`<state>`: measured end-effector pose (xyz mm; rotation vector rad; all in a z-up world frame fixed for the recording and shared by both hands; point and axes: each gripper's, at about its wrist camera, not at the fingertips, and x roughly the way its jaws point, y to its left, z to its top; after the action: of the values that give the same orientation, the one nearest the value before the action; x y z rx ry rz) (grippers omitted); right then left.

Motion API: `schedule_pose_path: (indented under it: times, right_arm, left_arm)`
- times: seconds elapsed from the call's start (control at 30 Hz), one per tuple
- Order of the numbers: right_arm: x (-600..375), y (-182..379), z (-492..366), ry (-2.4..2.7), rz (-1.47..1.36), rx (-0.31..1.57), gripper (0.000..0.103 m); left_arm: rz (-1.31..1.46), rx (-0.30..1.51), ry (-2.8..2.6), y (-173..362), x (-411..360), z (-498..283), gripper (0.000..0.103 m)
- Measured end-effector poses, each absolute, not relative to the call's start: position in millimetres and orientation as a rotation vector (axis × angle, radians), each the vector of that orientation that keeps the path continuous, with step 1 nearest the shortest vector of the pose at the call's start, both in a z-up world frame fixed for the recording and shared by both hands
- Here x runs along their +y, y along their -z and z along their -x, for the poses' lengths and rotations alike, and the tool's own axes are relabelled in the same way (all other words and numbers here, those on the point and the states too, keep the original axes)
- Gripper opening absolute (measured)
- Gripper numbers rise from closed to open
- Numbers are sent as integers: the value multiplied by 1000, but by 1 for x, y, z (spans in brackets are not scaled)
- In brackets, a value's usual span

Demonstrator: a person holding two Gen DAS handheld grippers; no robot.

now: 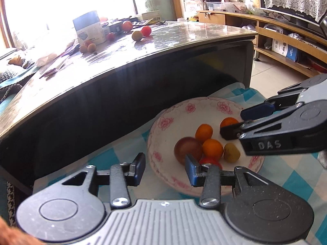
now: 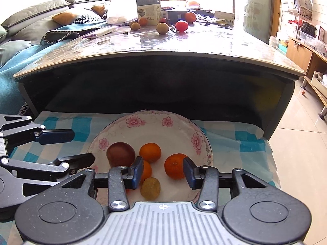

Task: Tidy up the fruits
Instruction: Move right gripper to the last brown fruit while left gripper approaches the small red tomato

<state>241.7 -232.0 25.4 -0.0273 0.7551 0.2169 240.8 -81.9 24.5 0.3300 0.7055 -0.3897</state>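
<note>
A white bowl (image 1: 173,120) (image 2: 163,132) with pink flowers sits on a blue-checked cloth (image 2: 235,143) and holds a dark brown fruit (image 1: 187,150) (image 2: 120,154), three oranges (image 1: 212,149) (image 2: 150,152), a yellow-green fruit (image 1: 231,153) (image 2: 150,187) and a partly hidden red fruit (image 1: 212,160). My left gripper (image 1: 165,169) (image 2: 82,146) is open over the bowl's near-left rim, holding nothing. My right gripper (image 2: 162,172) (image 1: 232,123) hangs open above the fruits in the bowl, beside one orange (image 2: 174,166). More fruits lie on the table: a red one (image 1: 146,30) (image 2: 181,26), a yellow-green one (image 1: 137,35) (image 2: 162,28) and an orange (image 1: 127,26) (image 2: 190,17).
A glossy table (image 1: 184,45) (image 2: 204,45) with a dark front panel rises just behind the bowl. On it stand a white-and-dark box (image 1: 90,28) (image 2: 148,8), smaller fruits (image 1: 87,48) and papers. A sofa (image 2: 30,20) is at the left, wooden shelving (image 1: 286,38) at the right.
</note>
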Motion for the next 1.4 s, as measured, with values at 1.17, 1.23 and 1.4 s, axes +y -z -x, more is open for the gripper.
schedule_pose_path:
  times: [1.17,1.23,1.4]
  right_arm:
    - [-118,-1,-157,-427,164,936,36]
    - [-110,4,-158,-436,187,944,33]
    - [-104,10,-157,-451,202,974,18]
  left_arm:
    - [-225,899,291,-9,26,-186,52]
    - [-222,903,294,-7,28,-187,52]
    - [-213,905,308,-7,28,-187,52]
